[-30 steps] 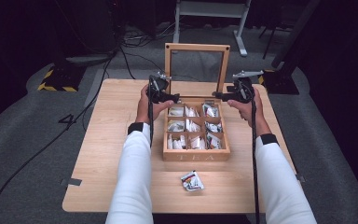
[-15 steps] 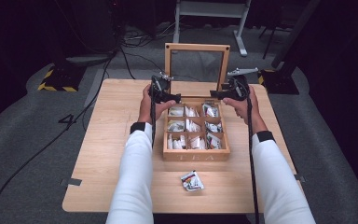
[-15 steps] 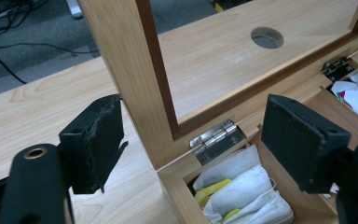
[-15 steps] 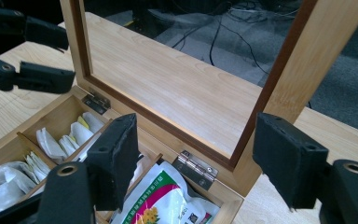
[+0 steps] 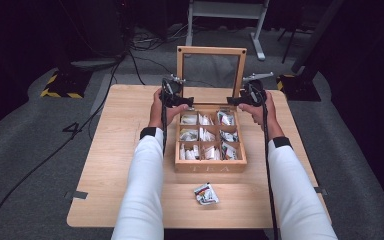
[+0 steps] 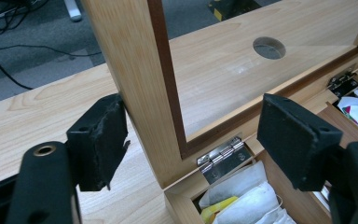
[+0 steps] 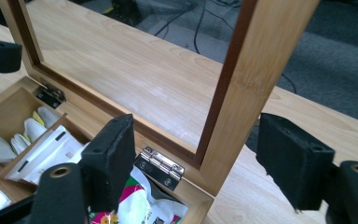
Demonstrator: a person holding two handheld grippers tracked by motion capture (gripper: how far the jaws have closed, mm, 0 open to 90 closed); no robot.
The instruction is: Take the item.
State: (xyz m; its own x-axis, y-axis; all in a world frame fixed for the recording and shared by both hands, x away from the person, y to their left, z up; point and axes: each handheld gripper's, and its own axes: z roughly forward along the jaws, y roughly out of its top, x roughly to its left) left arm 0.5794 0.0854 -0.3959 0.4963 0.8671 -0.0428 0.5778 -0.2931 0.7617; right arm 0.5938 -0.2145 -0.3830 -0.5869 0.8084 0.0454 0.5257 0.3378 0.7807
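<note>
right now the wooden tea box [image 5: 210, 165] sits open on the table [image 5: 115, 165], its glazed lid [image 5: 211, 50] standing upright at the back, and both grippers are at the lid's lower corners. in the left gripper view the left gripper [image 6: 191, 140] has its fingers [image 6: 100, 140] spread wide, with the lid's left upright rail [image 6: 135, 88] rising between them; the left pad lies right against the rail's outer face, though whether it truly touches is hard to tell, while the right pad stands well clear of it, over the glass. just below and between these fingers is a steel hinge [image 6: 221, 158], and under it tea bags [image 6: 242, 196] lie in the back compartment. in the right gripper view the right gripper [image 7: 200, 163] is likewise spread, with the lid's right rail [image 7: 256, 84] between its fingers [image 7: 112, 158] and neither pad pressed on it; a second hinge [image 7: 161, 165] sits just beside the left pad, above a colourful packet [image 7: 140, 203]. in the high view a loose tea packet [image 5: 206, 194] lies on the table well behind both grippers, in front of the box.
</note>
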